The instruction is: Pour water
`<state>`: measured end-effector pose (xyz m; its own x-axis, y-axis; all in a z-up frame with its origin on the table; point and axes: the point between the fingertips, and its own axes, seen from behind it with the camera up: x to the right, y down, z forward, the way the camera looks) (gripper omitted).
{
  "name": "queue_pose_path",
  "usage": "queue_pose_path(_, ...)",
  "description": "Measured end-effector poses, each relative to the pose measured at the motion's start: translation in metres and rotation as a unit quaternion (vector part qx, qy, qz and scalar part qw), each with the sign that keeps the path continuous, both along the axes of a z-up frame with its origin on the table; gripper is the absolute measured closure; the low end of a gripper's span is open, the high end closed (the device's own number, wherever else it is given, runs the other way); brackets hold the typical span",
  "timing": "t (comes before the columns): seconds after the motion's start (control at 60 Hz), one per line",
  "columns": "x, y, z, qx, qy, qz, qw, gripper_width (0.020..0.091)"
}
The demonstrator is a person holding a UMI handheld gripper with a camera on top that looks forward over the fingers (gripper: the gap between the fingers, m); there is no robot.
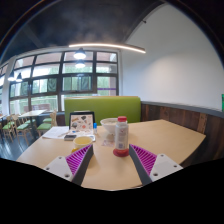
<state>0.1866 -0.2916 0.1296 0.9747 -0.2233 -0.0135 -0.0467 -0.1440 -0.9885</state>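
A clear plastic bottle (121, 136) with a red cap and a red-and-white label stands upright on the light wooden table (165, 138), just ahead of my fingers and toward the right one. Behind it to the left is a white cup or bowl (108, 126). My gripper (112, 160) is open, its purple pads (81, 158) spread wide apart with only bare tabletop between them. The bottle's base sits a little beyond the fingertips, touching neither finger.
A yellow item (83, 139) lies ahead of the left finger. An upright picture card (82, 122) and papers (56, 132) sit further left. A green bench (102, 108) backs the table, with windows behind and small chairs (12, 126) at far left.
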Motion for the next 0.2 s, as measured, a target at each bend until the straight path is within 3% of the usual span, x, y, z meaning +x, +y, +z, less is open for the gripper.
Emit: queue_pose_path(0.2,-0.011,-0.033,-0.015,-0.016,-0.017,-0.003,1.000,0.0286)
